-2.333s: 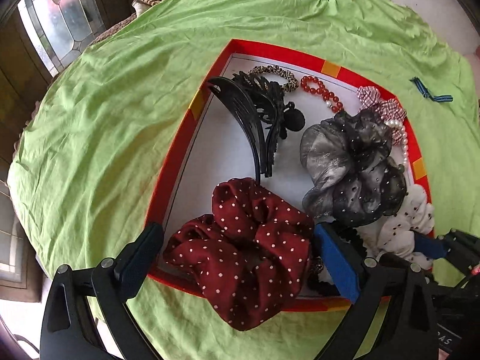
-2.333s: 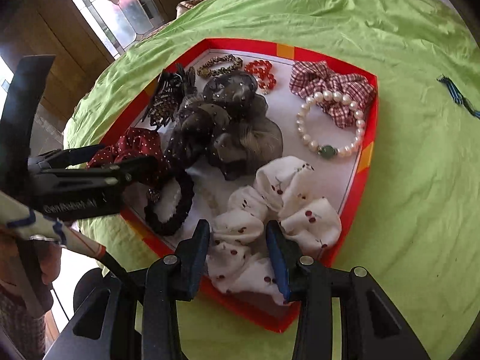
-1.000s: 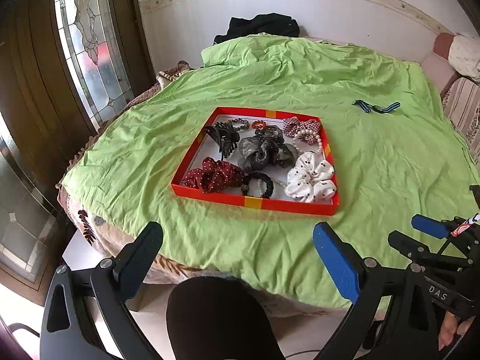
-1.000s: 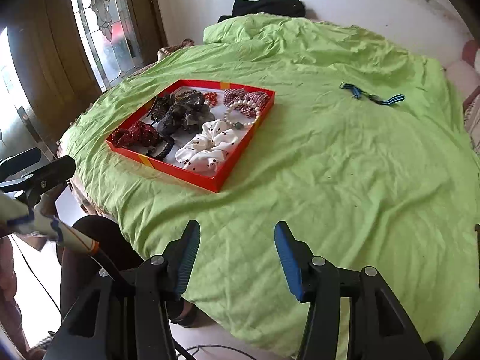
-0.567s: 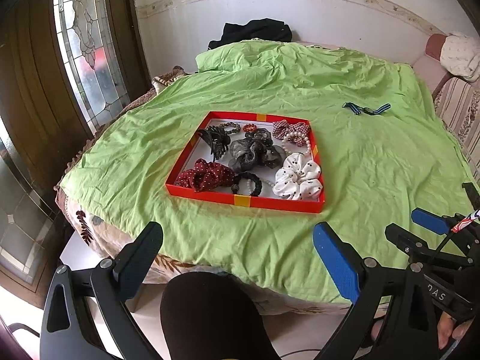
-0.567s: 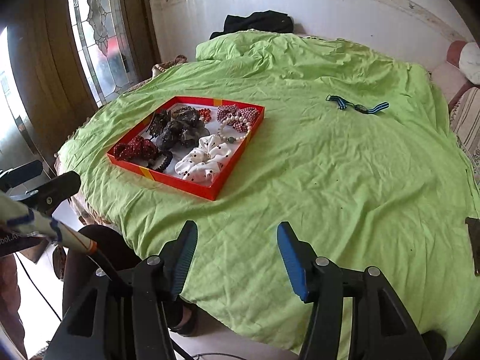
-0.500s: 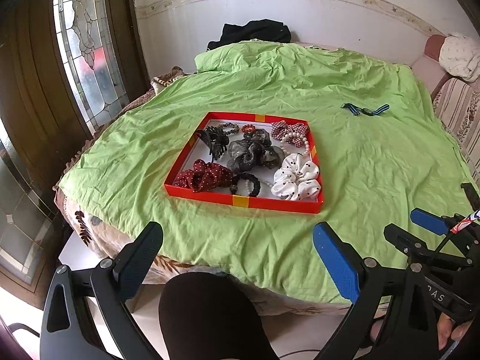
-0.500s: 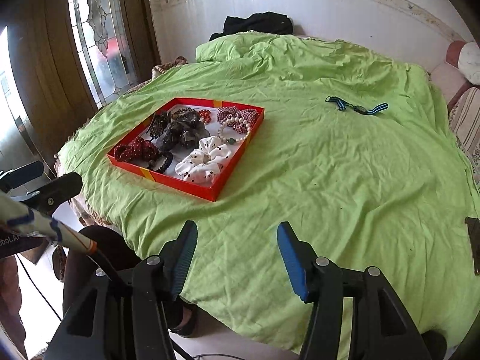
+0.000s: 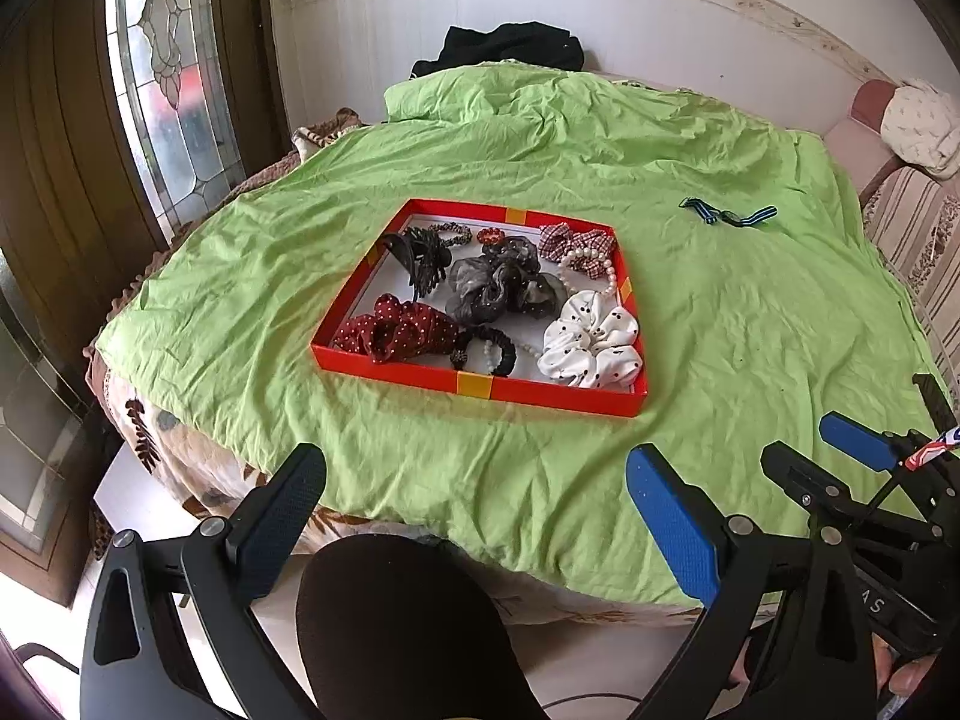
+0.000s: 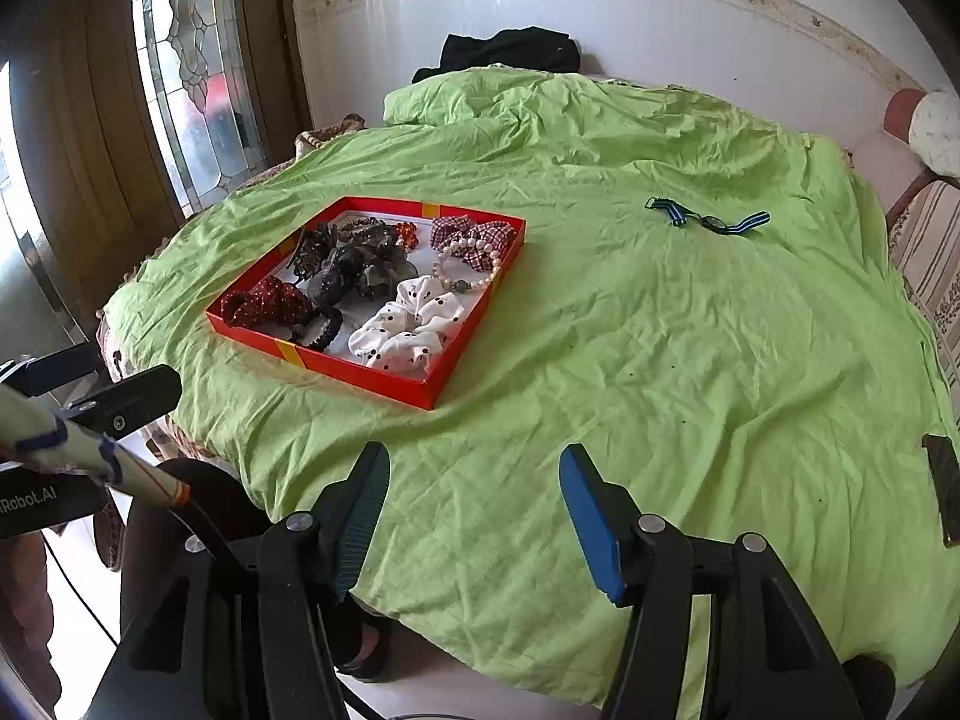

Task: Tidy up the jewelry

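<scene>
A red tray [image 9: 474, 387] lies on the green bedspread [image 9: 750, 324], holding a white cherry-print scrunchie [image 9: 591, 348], a maroon dotted scrunchie [image 9: 399, 330], a grey sheer scrunchie [image 9: 498, 291], a black claw clip [image 9: 423, 261] and a pearl bracelet [image 10: 474, 276]. My left gripper [image 9: 474, 468] is open and empty, well short of the tray, over the bed's near edge. My right gripper [image 10: 474, 459] is also empty; its jaws are opening above bare bedspread, right of the tray [image 10: 360, 372].
A blue-striped watch strap [image 10: 708, 217] lies alone on the far right of the bedspread. A dark flat object [image 10: 942, 480] sits at the bed's right edge. A person's dark-clothed knee [image 9: 396, 618] is below the left gripper. A glass-panelled door [image 9: 162, 78] stands left, black clothing [image 9: 504, 48] behind.
Both grippers have drawn far back from the tray, where they hovered over the scrunchies. Over the last second the views barely shift, and the right jaws spread slightly wider.
</scene>
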Action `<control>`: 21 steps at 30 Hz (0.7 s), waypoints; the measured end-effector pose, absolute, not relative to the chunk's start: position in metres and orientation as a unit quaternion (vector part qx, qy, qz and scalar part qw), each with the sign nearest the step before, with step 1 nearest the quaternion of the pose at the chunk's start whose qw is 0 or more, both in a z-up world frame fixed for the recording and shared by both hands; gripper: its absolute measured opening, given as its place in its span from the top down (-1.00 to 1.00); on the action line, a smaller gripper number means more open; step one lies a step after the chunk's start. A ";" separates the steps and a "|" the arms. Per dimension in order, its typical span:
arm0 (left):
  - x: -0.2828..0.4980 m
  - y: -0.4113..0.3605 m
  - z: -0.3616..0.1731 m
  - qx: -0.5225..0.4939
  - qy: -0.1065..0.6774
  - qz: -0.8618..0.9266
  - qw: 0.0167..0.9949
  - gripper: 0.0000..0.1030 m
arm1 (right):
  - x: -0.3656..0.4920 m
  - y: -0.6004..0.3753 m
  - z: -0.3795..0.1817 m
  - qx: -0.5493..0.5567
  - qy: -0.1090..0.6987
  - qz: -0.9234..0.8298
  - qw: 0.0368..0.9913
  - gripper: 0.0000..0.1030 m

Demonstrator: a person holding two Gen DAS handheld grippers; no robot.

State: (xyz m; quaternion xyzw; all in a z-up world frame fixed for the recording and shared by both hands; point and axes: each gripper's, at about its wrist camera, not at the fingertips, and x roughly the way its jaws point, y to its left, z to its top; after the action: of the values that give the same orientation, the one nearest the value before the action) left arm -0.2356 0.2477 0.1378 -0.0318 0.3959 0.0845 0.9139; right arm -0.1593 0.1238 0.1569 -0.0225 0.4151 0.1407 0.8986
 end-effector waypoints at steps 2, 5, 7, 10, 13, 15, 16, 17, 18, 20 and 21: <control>-0.234 0.250 0.135 -0.033 0.398 0.083 0.913 -0.94 | -0.156 0.127 0.157 -0.025 0.417 0.141 0.898 -0.23; -0.232 0.252 0.132 -0.034 0.401 0.081 0.912 -0.94 | -0.149 0.134 0.159 -0.033 0.419 0.140 0.897 -0.24; -0.231 0.255 0.130 -0.036 0.403 0.080 0.911 -0.94 | -0.144 0.138 0.161 -0.038 0.418 0.137 0.897 -0.25; -0.229 0.260 0.127 -0.043 0.405 0.080 0.910 -0.94 | -0.134 0.144 0.165 -0.042 0.415 0.129 0.899 -0.26; -0.226 0.267 0.124 -0.051 0.408 0.081 0.908 -0.94 | -0.128 0.147 0.166 -0.039 0.414 0.124 0.901 -0.32; -0.224 0.272 0.121 -0.058 0.411 0.082 0.906 -0.94 | -0.126 0.149 0.163 -0.041 0.417 0.120 0.900 -0.32; -0.222 0.275 0.119 -0.062 0.413 0.082 0.905 -0.94 | -0.125 0.151 0.160 -0.043 0.421 0.120 0.898 -0.32; -0.221 0.277 0.118 -0.065 0.414 0.082 0.904 -0.94 | -0.124 0.152 0.158 -0.044 0.424 0.120 0.897 -0.32; -0.220 0.279 0.117 -0.068 0.415 0.082 0.903 -0.94 | -0.122 0.154 0.154 -0.045 0.429 0.120 0.894 -0.32; -0.217 0.284 0.114 -0.074 0.418 0.083 0.902 -0.94 | -0.121 0.157 0.149 -0.047 0.436 0.122 0.890 -0.32; -0.215 0.286 0.113 -0.075 0.419 0.084 0.901 -0.94 | -0.119 0.159 0.147 -0.050 0.439 0.122 0.889 -0.32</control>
State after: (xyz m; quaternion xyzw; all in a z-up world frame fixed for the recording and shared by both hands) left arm -0.2154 0.2855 0.1131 -0.0753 0.4189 0.0839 0.9010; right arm -0.1195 0.1593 0.1471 -0.0497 0.4393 0.1220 0.8886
